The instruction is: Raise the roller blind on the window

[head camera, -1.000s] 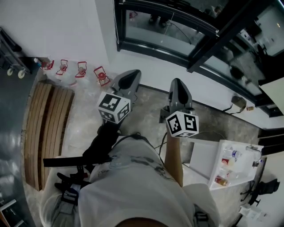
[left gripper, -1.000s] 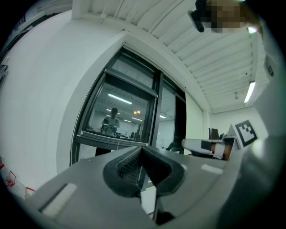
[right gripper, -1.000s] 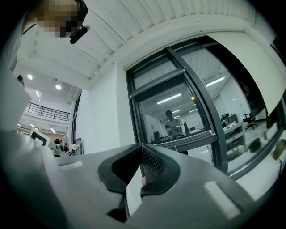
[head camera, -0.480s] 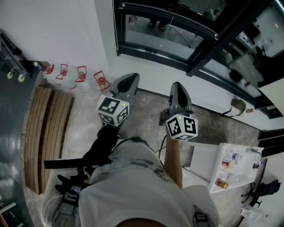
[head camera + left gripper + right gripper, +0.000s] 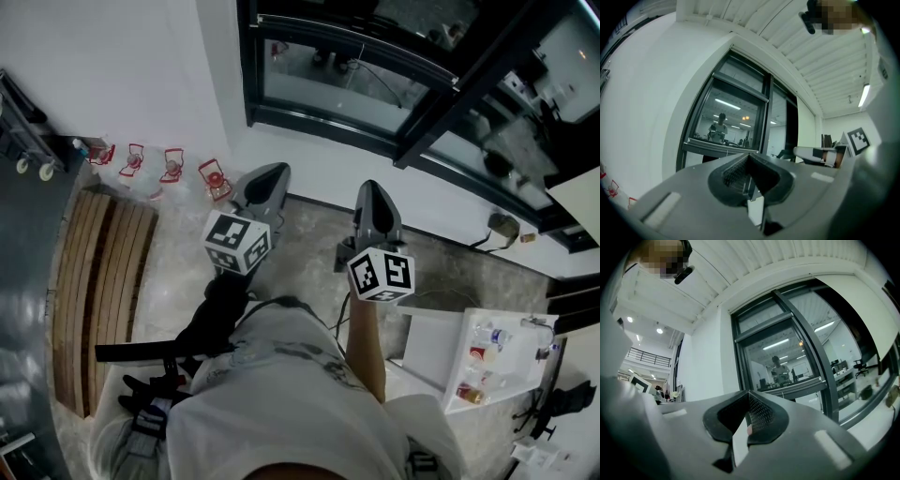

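Window [image 5: 347, 80], seen from the head view: a dark-framed, several-paned unit set in the white wall [image 5: 122, 75], directly ahead of both grippers. The roller blind could not be told apart from the glazing in any view. In the left gripper view the window [image 5: 736, 117] filled the middle ground, and a person's figure [image 5: 719, 126] showed in its glass. In the right gripper view the same window [image 5: 787, 352] stood ahead, slightly to the right.

Left gripper [image 5: 270, 173]: held roughly level, pointing at the wall below the sill, well apart from the window. Its fingers [image 5: 733, 171] were closed tip to tip with nothing between them. Its marker cube [image 5: 239, 242] sat behind.

Right gripper [image 5: 373, 190]: held beside the left one, pointing the same way. Its fingers [image 5: 761, 416] were likewise pressed together and empty. Its marker cube [image 5: 382, 274] lay near the person's forearm.

Surroundings: a speckled stone floor [image 5: 309, 253]; four small red wire-frame objects [image 5: 169, 164] in a row along the foot of the wall; wooden slats [image 5: 94, 281] at the left; a white tray [image 5: 520, 370] holding bottles at the lower right.
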